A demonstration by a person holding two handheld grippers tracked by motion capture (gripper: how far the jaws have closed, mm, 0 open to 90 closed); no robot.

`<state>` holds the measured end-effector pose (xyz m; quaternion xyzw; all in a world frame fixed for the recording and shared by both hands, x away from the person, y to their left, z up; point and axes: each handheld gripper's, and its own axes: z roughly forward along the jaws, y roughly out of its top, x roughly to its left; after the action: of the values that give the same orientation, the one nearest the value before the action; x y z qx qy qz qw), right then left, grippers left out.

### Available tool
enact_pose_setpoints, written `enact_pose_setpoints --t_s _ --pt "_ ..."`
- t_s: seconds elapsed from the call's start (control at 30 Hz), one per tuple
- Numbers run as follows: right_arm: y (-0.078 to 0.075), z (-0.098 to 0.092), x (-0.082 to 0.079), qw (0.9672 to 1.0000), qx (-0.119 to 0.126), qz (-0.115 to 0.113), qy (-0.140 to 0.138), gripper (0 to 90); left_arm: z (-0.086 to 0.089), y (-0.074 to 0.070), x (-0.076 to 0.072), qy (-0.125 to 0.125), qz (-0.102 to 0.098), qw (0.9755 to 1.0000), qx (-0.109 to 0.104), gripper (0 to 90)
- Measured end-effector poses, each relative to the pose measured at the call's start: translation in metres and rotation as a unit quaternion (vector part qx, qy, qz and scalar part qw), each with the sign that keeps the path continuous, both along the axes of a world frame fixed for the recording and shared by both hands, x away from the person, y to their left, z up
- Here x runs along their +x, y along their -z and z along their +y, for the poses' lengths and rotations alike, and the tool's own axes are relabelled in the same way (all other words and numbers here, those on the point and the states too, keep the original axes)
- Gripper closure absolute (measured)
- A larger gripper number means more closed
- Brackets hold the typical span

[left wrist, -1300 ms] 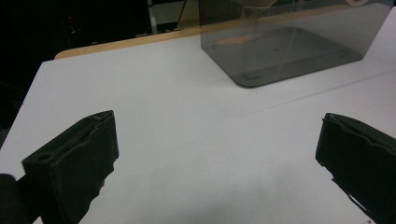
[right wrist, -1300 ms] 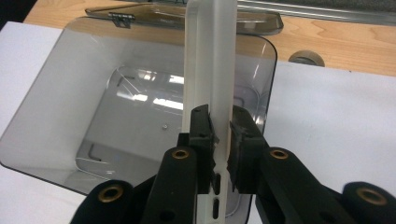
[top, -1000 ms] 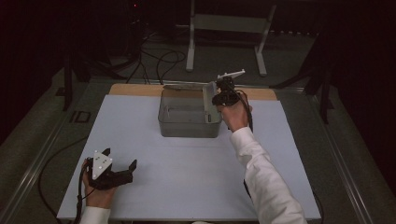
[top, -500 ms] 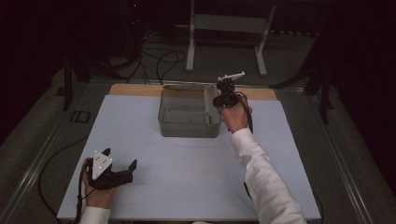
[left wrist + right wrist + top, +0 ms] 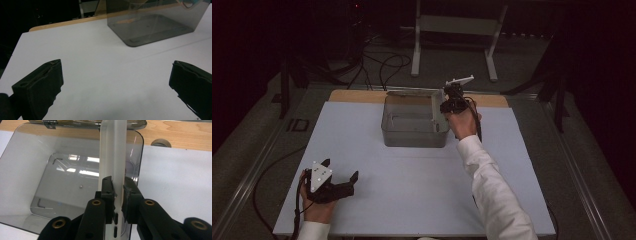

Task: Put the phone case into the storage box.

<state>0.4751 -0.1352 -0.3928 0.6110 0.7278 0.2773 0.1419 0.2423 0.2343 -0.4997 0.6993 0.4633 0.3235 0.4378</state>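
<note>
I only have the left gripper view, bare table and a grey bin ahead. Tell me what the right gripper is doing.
Observer: The right gripper is shut on a frosted white strip standing along the right wall of the bin.
Operator: Report what's inside the bin.
Observer: Nothing loose shows; its clear floor looks bare in the right gripper view.
Operator: Give me my own gripper's place.
Observer: The left gripper sits open at the table's near left corner, apart from the bin.

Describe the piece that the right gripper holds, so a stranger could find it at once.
On the white table stands a clear grey box. At its right rim, the right gripper clamps a frosted white lid, upright and edge-on, unlike the see-through box.
</note>
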Motion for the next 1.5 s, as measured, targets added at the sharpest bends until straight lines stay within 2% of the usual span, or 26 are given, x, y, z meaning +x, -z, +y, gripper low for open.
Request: enact_pose_setpoints --t_s 1.5 --pt "0.017 0.01 0.01 0.9994 -0.021 0.027 0.007 81.4 0.001 0.0 0.0 0.0 0.0 1.0 -0.002 0.2"
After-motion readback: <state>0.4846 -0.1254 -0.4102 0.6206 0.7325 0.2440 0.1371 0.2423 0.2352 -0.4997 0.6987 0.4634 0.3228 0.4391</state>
